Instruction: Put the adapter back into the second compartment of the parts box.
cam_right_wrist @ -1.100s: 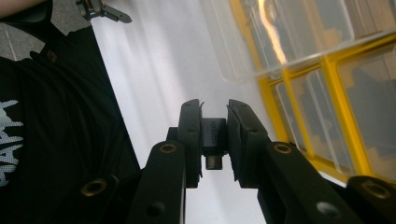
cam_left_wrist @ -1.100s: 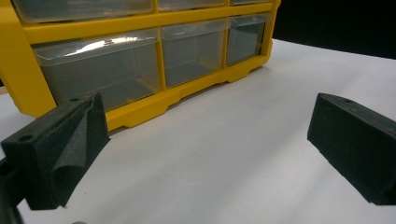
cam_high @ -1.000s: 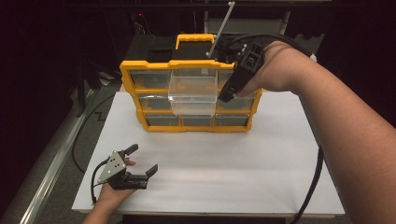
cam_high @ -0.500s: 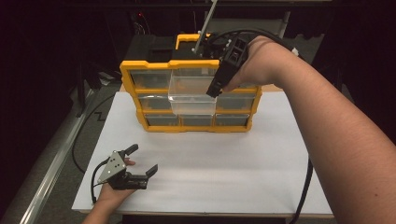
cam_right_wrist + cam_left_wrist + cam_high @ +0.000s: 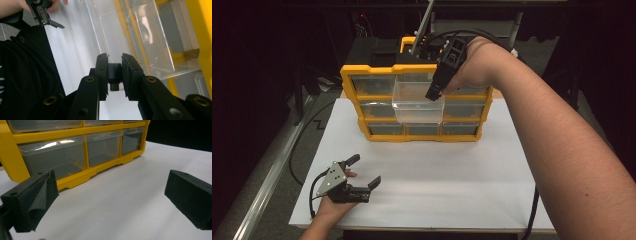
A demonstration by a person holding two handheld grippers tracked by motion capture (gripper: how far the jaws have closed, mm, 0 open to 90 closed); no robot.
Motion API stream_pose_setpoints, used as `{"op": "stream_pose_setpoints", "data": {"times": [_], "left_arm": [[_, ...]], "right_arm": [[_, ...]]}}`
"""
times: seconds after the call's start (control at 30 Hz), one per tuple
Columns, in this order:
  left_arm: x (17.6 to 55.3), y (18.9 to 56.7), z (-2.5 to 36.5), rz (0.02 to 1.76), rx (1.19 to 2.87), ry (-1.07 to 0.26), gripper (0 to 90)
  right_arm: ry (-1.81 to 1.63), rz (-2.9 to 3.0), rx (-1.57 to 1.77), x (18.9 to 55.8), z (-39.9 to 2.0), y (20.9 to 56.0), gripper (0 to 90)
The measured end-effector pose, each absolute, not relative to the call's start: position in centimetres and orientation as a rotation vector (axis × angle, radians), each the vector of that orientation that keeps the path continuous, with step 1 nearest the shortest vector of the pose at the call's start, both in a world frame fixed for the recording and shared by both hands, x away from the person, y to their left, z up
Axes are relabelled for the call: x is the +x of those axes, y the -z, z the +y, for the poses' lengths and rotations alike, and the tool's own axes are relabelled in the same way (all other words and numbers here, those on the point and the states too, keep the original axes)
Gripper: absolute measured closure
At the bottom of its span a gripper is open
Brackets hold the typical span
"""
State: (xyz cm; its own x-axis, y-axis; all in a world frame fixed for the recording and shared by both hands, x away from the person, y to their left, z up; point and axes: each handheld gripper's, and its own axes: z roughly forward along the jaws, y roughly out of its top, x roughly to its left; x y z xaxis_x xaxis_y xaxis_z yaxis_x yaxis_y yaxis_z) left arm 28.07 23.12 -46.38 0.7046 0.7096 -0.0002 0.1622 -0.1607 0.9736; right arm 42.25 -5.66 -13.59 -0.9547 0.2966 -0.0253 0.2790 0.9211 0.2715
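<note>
- The right gripper (image 5: 433,94) pinches a small black part (image 5: 114,75) over the clear drawer (image 5: 418,102), pulled out of the yellow organizer (image 5: 362,130).
- The next move likely calls for lowering into the drawer and letting go.
- The left gripper (image 5: 364,172) rests in front of the organizer, jaws spread and empty.

The right hand-held gripper (image 5: 433,94), clamped on a small black block, slides left along the yellow plastic drawer organizer (image 5: 362,107) and now sits over the pulled-out clear plastic drawer (image 5: 414,102).
</note>
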Motion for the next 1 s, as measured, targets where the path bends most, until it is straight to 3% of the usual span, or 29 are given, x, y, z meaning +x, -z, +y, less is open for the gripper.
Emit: {"op": "stream_pose_setpoints", "data": {"times": [1.0], "left_arm": [[28.1, 46.3, 23.4, 0.704, 1.692, -0.556, 0.2]], "right_arm": [[-0.411, 2.997, 0.443, 44.3, -3.0, 14.8, 77.0]]}}
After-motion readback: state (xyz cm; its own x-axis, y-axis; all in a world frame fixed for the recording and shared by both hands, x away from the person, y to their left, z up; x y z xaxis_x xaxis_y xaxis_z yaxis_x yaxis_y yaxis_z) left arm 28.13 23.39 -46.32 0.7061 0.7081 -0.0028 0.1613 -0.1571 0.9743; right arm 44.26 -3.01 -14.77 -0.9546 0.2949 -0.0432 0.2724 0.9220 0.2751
